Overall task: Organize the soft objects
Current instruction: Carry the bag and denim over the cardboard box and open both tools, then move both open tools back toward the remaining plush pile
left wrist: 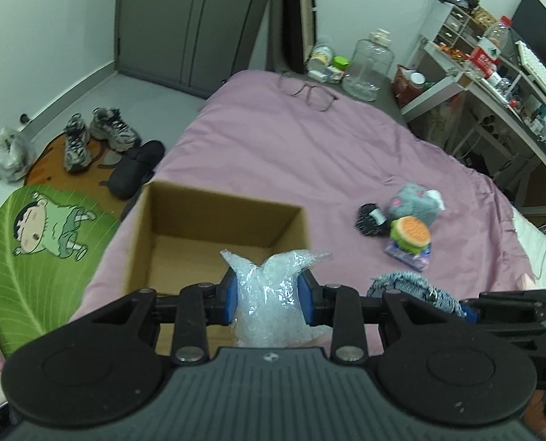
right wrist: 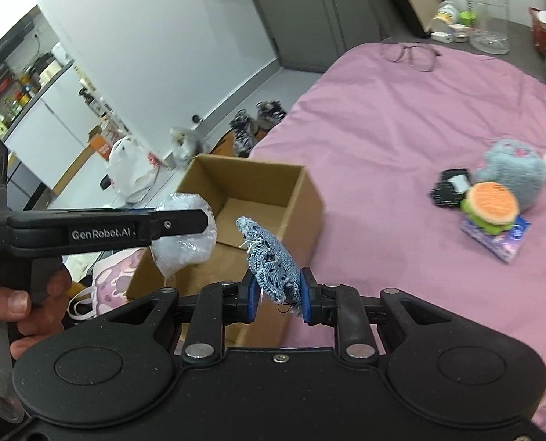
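My left gripper [left wrist: 269, 294] is shut on a clear bubble-wrap bundle [left wrist: 273, 290], held just in front of an open cardboard box [left wrist: 221, 235] on the pink bed. In the right wrist view the same bundle [right wrist: 184, 235] hangs from the left gripper at the box's [right wrist: 258, 198] near-left side. My right gripper [right wrist: 278, 299] is shut on a blue denim piece [right wrist: 271, 257], held above the bed beside the box; the denim [left wrist: 412, 286] also shows at the lower right of the left wrist view. A grey plush [left wrist: 416, 202], burger toy [left wrist: 410, 233] and black item [left wrist: 370, 218] lie on the bed.
Glasses [left wrist: 307, 90] lie at the far end of the pink bedspread [left wrist: 309, 154]. A large clear jar [left wrist: 370, 64] and small items stand beyond it. Shoes [left wrist: 96, 136] and a leaf-shaped rug [left wrist: 41, 253] are on the floor at left. A cluttered desk [left wrist: 511, 84] stands at right.
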The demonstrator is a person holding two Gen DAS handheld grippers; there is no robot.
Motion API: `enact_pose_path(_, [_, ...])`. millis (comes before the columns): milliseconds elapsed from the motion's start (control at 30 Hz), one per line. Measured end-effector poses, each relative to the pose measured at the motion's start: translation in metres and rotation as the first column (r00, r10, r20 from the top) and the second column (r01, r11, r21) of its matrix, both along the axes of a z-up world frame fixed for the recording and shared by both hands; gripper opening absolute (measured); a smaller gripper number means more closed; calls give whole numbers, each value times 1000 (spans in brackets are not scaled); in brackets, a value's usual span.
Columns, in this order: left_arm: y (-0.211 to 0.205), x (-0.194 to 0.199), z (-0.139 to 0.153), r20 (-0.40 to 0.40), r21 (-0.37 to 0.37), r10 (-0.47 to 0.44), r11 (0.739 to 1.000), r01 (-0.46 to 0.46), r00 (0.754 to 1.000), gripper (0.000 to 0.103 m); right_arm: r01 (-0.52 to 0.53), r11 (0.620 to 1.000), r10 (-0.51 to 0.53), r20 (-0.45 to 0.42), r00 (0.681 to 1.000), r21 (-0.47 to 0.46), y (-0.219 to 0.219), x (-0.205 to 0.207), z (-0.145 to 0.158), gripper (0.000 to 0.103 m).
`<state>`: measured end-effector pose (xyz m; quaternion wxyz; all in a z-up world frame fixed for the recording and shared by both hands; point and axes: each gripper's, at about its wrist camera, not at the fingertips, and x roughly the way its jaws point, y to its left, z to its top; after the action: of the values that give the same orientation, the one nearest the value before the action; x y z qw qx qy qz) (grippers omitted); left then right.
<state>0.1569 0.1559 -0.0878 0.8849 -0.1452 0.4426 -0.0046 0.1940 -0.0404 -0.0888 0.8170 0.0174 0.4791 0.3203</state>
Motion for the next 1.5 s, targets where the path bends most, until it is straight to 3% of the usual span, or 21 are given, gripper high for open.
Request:
enact_pose_path(367, [45,-13,-27,-60,-39,26,999,-28,998,34,-66,998,65,-74,995,-17,55,-2,-24,22])
enact_pose_path(567, [54,-17,-36,-81,-45,20,999,-24,996,42,-81,996,75,-135,988,-36,69,-7,-43,21])
enact_pose_path(800, [55,-20,-36,-72,-43,20,999,-23,997,47,-96,992,83,-152,985,-80,71,-13,-53,21])
enact_pose_path(1267, [39,-14,-42,-76,-64,-2,998,-3,997,47,-145,979,125,-137,983,-145,63,-7,-51,22])
enact_pose_path(1333, [37,-13,-43,-81,-74,-2,997,-4,997,47,-147,975,126,-132,983,-167,62,-5,-50,25])
enact_pose_path(1400, [34,-13,-44,-83,-91,-5,996,-2,996,47,-153,971,128,-137,982,-186,60,-4,-49,36])
enact_pose_path(1500, [27,-13,-43,-86,-77,-2,997,-5,996,47,-162,974,141,-138,980,-158,57,-9,-42,73])
